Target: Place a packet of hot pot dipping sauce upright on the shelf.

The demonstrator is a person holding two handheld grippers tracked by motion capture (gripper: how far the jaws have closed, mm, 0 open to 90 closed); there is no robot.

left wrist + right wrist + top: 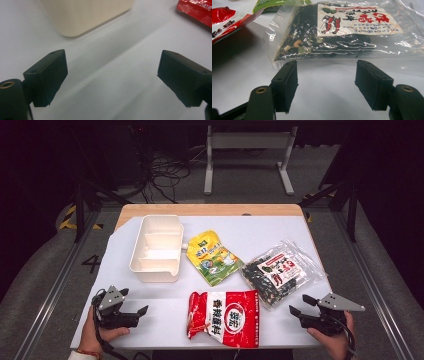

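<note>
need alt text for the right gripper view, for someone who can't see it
A clear bag of dark dried food with a white and red label lies on a white table, just beyond the open tongs, which hold nothing. A red and white packet shows at the upper left, with the edge of a green pouch at the top.

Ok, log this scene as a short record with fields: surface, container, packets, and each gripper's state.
surface: white table
container: white divided bin, upright, nothing visible inside
packets: yellow-green pouch beside the bin; clear bag of dark dried food; red and white packet nearest the person
left gripper: open, holds nothing, near the bin
right gripper: open, holds nothing, jaws facing the clear bag
</note>
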